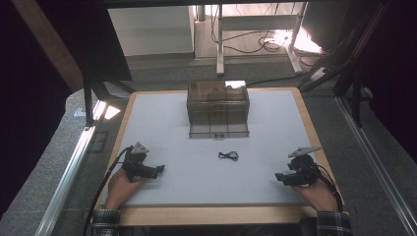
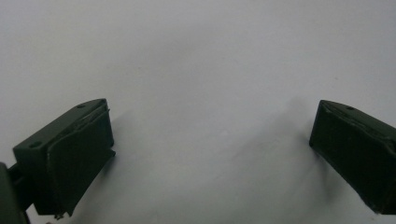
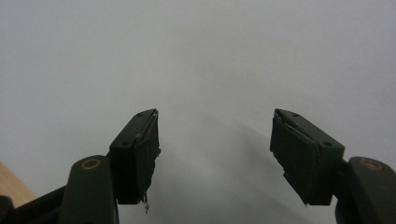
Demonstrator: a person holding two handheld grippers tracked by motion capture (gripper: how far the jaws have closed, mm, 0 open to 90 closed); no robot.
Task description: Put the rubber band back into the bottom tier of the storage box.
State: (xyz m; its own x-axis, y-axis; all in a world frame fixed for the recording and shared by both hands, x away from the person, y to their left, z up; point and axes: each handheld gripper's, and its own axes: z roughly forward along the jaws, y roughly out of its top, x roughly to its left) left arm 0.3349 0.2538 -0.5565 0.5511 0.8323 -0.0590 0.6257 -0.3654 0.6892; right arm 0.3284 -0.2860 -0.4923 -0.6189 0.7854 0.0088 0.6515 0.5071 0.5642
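small black cable (image 1: 228,155) | mid-counter (image 1: 162,118), before clear box (image 1: 218,109), long axis left-right | right hand-held gripper (image 1: 281,178) slightly nearer, spread, empty | left hand-held gripper (image 1: 160,170) spread, empty

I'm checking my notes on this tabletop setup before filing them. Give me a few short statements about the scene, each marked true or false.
1. The small black cable lies on the white mat, between the two hand-held grippers. True.
2. The left hand-held gripper is clamped on the cable. False: its jaws stand open with nothing between them, apart from the cable.
3. The clear box sits at the far side of the mat. True.
4. The right hand-held gripper is inside the box. False: it rests near the mat's near right corner, jaws apart and empty.
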